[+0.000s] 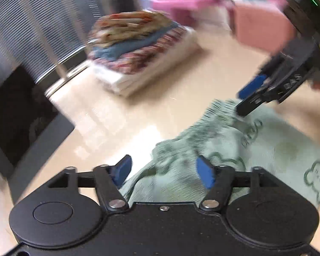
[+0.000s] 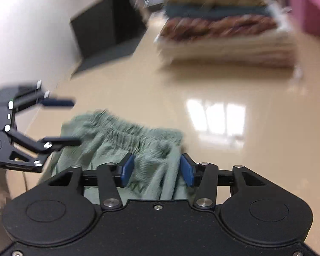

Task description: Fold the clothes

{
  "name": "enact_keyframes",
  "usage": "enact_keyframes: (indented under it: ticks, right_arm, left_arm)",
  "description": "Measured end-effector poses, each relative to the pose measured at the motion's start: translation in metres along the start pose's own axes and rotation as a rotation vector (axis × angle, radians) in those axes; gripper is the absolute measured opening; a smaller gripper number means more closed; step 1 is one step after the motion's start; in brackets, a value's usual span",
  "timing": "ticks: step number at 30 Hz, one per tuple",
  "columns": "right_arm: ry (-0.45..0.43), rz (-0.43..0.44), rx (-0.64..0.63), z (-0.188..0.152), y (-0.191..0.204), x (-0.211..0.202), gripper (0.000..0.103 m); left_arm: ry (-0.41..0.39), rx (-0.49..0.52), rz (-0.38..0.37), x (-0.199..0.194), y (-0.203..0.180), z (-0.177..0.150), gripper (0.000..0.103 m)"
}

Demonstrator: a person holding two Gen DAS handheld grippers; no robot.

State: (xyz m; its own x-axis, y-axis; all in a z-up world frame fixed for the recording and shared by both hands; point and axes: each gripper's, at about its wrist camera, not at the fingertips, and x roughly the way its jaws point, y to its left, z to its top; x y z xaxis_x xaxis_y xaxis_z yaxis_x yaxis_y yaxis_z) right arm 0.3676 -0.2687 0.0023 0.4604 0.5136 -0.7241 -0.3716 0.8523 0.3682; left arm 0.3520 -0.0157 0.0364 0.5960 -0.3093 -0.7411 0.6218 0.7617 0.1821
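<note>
Presently we find a pale green garment of soft printed fabric with a gathered elastic waistband (image 2: 117, 136) lying rumpled on the glossy cream tabletop (image 1: 160, 89), directly ahead of and partly beneath both tools. Its waistband, seen from the right wrist, runs roughly crosswise to our line of sight, from near the left gripper (image 2: 60, 121) at one end toward the right gripper (image 2: 156, 170) at the other. That is the relation on which any coming move turns: each end of the band has a tool close by, so neither hand need cross over.

Our right gripper stands with its blue pads well apart, cloth bunched in the gap between them; we cannot tell whether the pads press the fabric, and we judge it holds nothing firmly. Our left gripper (image 1: 163, 170) is likewise spread wide, the green cloth lying between and below its pads without being clamped. In the left wrist view the right tool's fingertip sits at the gathered band's edge.

Beyond the garment, well apart, we note a stack of folded patterned and white textiles (image 1: 138, 51) toward the far side of the table. Both views are motion-blurred, so fine contact is uncertain. The garment lies loose and creased, not squared; whether it is being spread out or gathered for a fold, we cannot settle.
</note>
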Motion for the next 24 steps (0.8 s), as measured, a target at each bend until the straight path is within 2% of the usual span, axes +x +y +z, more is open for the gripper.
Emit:
enact_keyframes:
  ticks: [1,2,3,5,8,11,14,15,17,20,23,24]
  right_arm:
    - [-0.062,-0.024,0.007,-0.004,-0.001,-0.01,0.057]
    - [-0.127,-0.064,-0.001,-0.01,0.003,-0.022,0.06]
    - [-0.186,-0.104,-0.036,-0.019,0.013,-0.037,0.063]
    - [-0.235,-0.129,-0.113,-0.031,0.038,-0.048,0.071]
    - [-0.225,-0.092,-0.232,-0.062,0.099,-0.053,0.075]
    - [-0.171,-0.055,-0.401,-0.1,0.173,-0.034,0.075]
    - [-0.149,-0.064,-0.556,-0.133,0.248,0.005,0.072]
    - [-0.143,-0.08,-0.571,-0.139,0.264,0.019,0.071]
    - [-0.137,-0.111,-0.591,-0.149,0.291,0.043,0.057]
    - [-0.118,-0.185,-0.615,-0.162,0.312,0.069,0.049]
    - [-0.118,-0.276,-0.621,-0.162,0.318,0.087,0.046]
    - [-0.111,-0.273,-0.595,-0.159,0.315,0.087,0.046]
  left_arm:
    - [-0.028,-0.063,0.016,-0.011,0.01,-0.012,0.09]
    - [-0.053,-0.123,0.027,-0.02,0.022,-0.023,0.094]
    - [-0.073,-0.18,0.035,-0.03,0.033,-0.036,0.095]
    - [-0.077,-0.284,0.043,-0.047,0.052,-0.059,0.098]
    - [-0.076,-0.427,0.027,-0.067,0.072,-0.093,0.101]
    - [-0.085,-0.518,0.007,-0.078,0.084,-0.119,0.101]
    - [-0.091,-0.565,0.009,-0.088,0.092,-0.139,0.101]
    - [-0.094,-0.575,0.01,-0.093,0.095,-0.146,0.1]
    - [-0.105,-0.587,0.009,-0.1,0.098,-0.156,0.101]
    - [-0.118,-0.596,-0.007,-0.107,0.099,-0.166,0.101]
    - [-0.117,-0.605,-0.033,-0.107,0.098,-0.173,0.101]
    - [-0.113,-0.608,-0.043,-0.105,0.097,-0.174,0.101]
